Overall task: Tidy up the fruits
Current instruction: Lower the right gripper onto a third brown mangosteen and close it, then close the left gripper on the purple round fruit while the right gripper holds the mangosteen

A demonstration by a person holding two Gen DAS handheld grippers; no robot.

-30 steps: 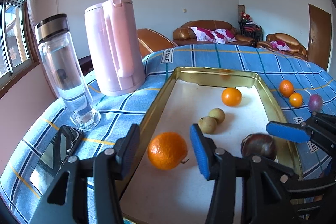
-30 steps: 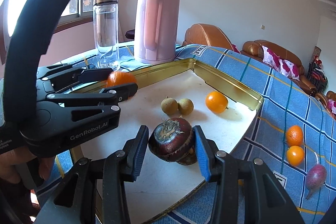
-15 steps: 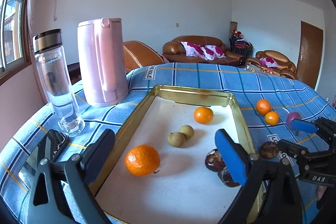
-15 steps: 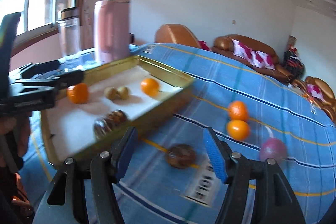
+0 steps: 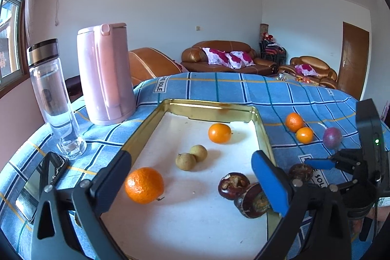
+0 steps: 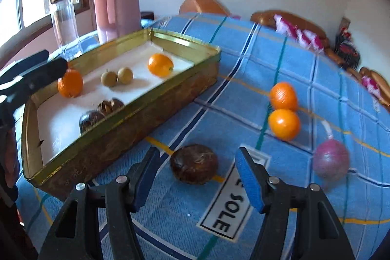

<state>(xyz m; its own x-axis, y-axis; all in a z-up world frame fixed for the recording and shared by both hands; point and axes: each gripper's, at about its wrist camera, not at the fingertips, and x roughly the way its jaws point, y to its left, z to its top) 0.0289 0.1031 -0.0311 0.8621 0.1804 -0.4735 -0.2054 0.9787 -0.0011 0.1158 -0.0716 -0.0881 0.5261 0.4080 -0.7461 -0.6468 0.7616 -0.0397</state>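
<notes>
Right claw [image 6: 198,177] — now off tray [image 6: 136,113]

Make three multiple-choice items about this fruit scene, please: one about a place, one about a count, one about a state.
1. Where does the dark brown fruit in front of the right gripper lie?
A. in the tray
B. on the blue cloth
C. on the bottle

2. How many orange fruits lie in the gold tray?
A. two
B. four
C. none

3. How does the left gripper stand?
A. shut on an orange
B. shut on nothing
C. open, holding nothing

Answers: 1 B, the fruit rests on the cloth outside the tray wall. 2 A, a large orange and a smaller one. 3 C, its fingers stand wide apart.
</notes>
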